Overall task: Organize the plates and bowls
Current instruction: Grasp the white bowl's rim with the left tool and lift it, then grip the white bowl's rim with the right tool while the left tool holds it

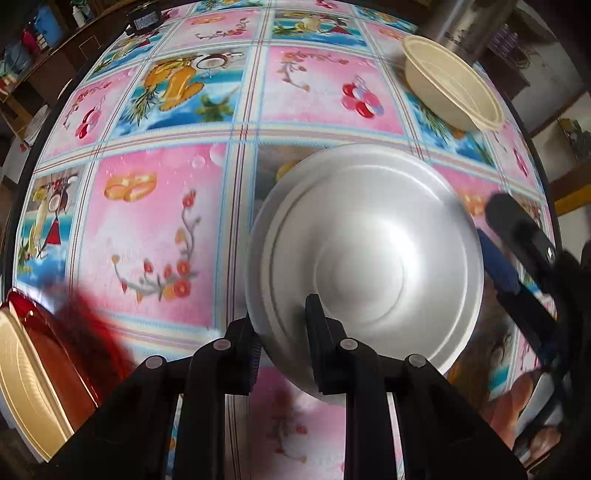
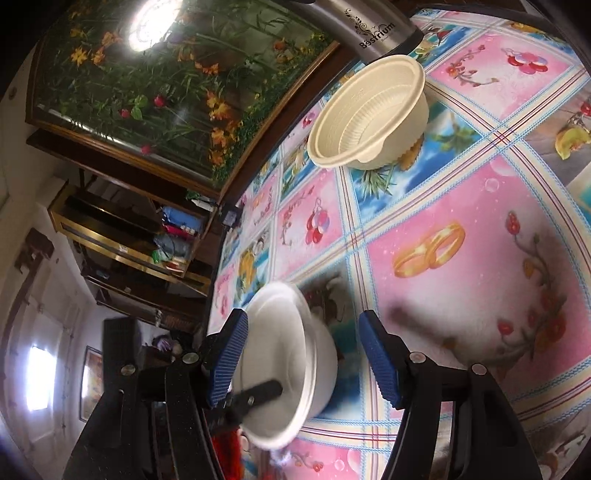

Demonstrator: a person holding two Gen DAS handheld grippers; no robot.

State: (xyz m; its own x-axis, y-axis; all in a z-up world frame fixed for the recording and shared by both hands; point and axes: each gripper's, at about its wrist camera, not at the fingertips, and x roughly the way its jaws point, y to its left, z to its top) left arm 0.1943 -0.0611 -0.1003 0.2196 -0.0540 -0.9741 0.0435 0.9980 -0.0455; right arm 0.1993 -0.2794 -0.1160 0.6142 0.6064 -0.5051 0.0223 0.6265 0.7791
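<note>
A white foam bowl point(image 1: 369, 266) is pinched at its near rim by my left gripper point(image 1: 282, 317), one black finger outside the wall and one inside. From above I look into the bowl. In the right wrist view the same white bowl point(image 2: 284, 354) sits low over the tablecloth, with a black finger of the left gripper point(image 2: 258, 393) in it. Whether it touches the cloth I cannot tell. My right gripper point(image 2: 304, 362) stands open, blue pads wide apart, holding nothing; the right gripper point(image 1: 496, 243) hovers just right of the bowl. A cream ribbed bowl point(image 1: 450, 81) point(image 2: 369, 110) stands alone farther off.
A round table with a pink and blue picture tablecloth point(image 1: 155, 229) carries everything. A red plate point(image 1: 55, 354) and a cream plate point(image 1: 22, 387) lie at its near left edge. A steel vessel point(image 2: 369, 29) stands behind the cream bowl. Shelves and a framed flower picture point(image 2: 166, 85) lie beyond the table.
</note>
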